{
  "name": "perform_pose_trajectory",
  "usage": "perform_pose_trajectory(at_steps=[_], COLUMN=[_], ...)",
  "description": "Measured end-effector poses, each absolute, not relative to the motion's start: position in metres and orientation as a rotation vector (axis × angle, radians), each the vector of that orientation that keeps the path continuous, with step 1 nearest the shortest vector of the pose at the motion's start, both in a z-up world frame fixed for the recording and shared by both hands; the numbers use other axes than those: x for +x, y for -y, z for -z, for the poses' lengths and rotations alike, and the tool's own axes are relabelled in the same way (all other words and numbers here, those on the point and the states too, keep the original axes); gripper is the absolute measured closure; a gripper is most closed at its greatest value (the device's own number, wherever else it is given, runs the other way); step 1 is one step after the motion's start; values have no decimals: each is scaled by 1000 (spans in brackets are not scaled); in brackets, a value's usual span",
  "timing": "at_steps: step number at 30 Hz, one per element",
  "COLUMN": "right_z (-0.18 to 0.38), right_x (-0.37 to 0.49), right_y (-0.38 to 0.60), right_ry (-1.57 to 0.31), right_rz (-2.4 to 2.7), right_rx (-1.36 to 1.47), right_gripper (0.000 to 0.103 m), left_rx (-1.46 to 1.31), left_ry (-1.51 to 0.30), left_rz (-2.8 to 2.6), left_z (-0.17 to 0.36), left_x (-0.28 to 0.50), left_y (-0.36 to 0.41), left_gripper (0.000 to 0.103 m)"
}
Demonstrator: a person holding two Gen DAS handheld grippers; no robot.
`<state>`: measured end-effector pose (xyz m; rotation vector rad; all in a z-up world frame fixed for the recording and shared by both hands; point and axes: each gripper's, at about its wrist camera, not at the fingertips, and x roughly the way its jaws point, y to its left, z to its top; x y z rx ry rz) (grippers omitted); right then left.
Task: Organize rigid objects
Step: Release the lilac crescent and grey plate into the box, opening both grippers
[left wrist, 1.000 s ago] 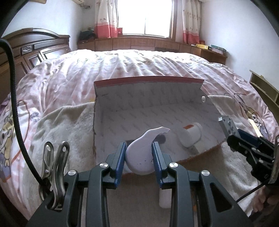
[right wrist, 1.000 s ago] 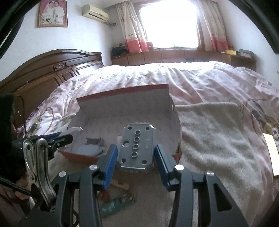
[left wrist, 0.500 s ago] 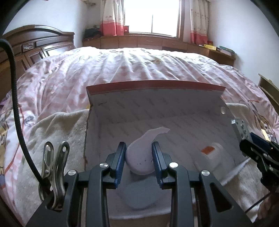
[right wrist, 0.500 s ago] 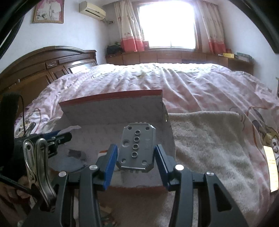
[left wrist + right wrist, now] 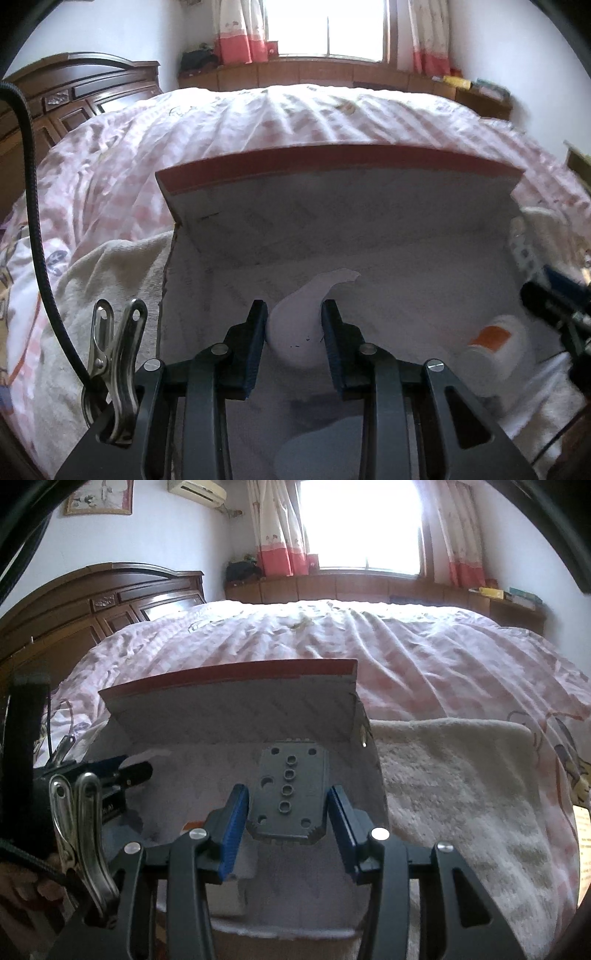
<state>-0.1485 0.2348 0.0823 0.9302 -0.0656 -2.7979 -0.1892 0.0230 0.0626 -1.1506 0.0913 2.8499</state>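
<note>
An open cardboard box (image 5: 332, 162) with a red-edged flap lies on the bed; it also shows in the right wrist view (image 5: 229, 675). My left gripper (image 5: 294, 325) is shut on a white curved plastic piece (image 5: 299, 332) and holds it over the box's inside. My right gripper (image 5: 284, 805) is shut on a grey metal plate with holes (image 5: 290, 794), held over the box's right part. A white bottle with an orange label (image 5: 498, 343) lies on its side in the box. The right gripper shows at the right edge of the left wrist view (image 5: 554, 299).
A cream towel (image 5: 461, 794) lies under and to the right of the box on the pink quilt (image 5: 406, 646). A dark wooden headboard (image 5: 92, 598) stands at the left. A wooden window ledge (image 5: 332, 74) runs along the far wall.
Both grippers have moved forward over the box with their objects still held. The box now fills more of both views, and the bottle sits nearer the left gripper.
</note>
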Motion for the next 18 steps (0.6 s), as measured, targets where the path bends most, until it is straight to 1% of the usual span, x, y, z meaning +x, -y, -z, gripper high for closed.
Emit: perform_pose_trajectory(at_steps=[2,8,13,16,18], right_z=[-80,-74,-73,-73,-73], right_x=[-156,-175,-180,-183,-182], right_y=[-234,-227,-224,-224,-222], right_ry=[75,72,72,76,74], right_rz=[2785,2768,2790,2790,2784], right_rx=[948,1005,1016,1026,1025], right_gripper=[56,56,56,51,45], left_rx=[-1144,-1155,-1146,-1149,-1149], left_ry=[-104,-272,-293,-289,-324], left_rz=[-2842,-2883,-2875,-2856,-2834], left_z=[-64,-59,-58,-59,-58], left_x=[-191,-203,-209,-210,-209], left_y=[-24,-29,-27,-27,-30], left_gripper=[72,72,72,72,67])
